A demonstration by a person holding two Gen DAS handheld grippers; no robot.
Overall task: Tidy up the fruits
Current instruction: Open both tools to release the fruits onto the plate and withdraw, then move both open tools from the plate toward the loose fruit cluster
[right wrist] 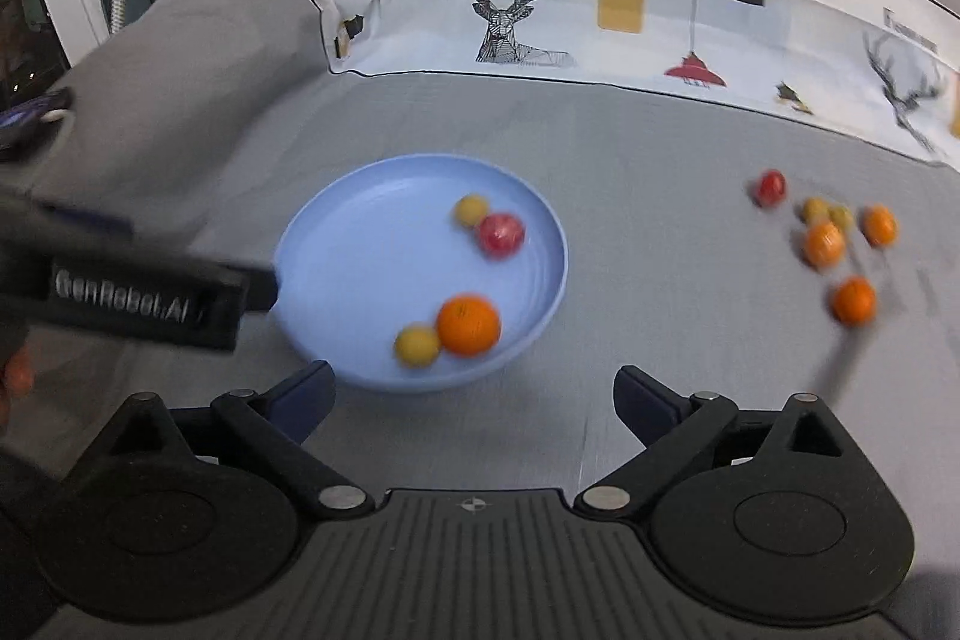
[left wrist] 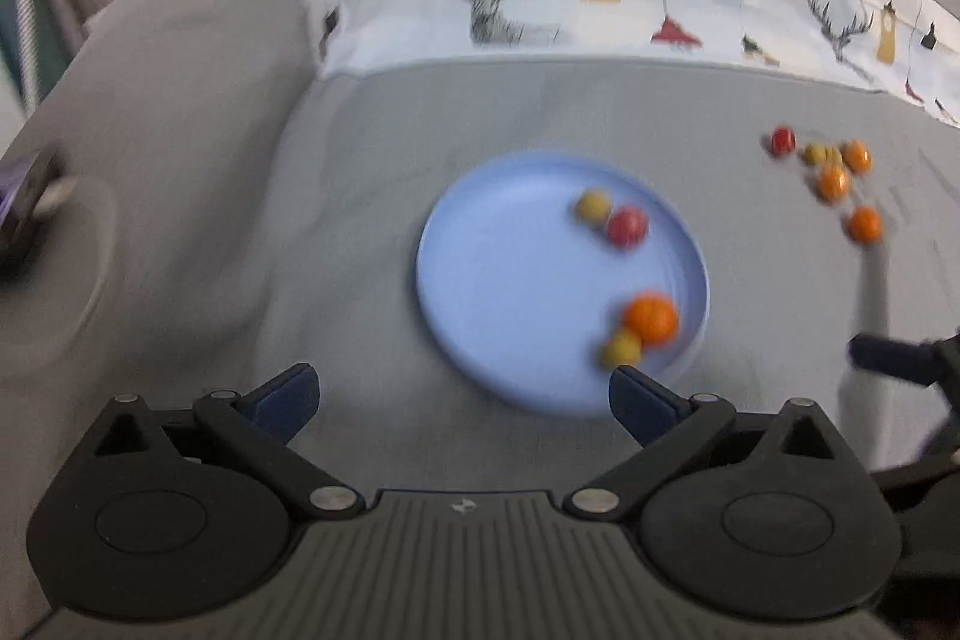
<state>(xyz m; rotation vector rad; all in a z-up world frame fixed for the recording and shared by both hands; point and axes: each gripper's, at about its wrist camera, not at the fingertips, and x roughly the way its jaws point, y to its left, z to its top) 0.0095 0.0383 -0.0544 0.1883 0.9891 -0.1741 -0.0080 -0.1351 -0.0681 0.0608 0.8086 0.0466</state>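
Note:
A light blue plate lies on a grey cloth. On it are an orange touching a yellow fruit, and farther back a red fruit beside another yellow one. To the right of the plate, loose fruits lie together: a red one, small yellow ones and three oranges. My left gripper is open at the plate's near edge, holding nothing. My right gripper is open and empty, just right of the plate's near rim.
A white printed cloth with deer and lamps runs along the back. A grey cushion rises at the left, with a dark object on it. The left gripper's finger reaches in over the plate's left rim in the right wrist view.

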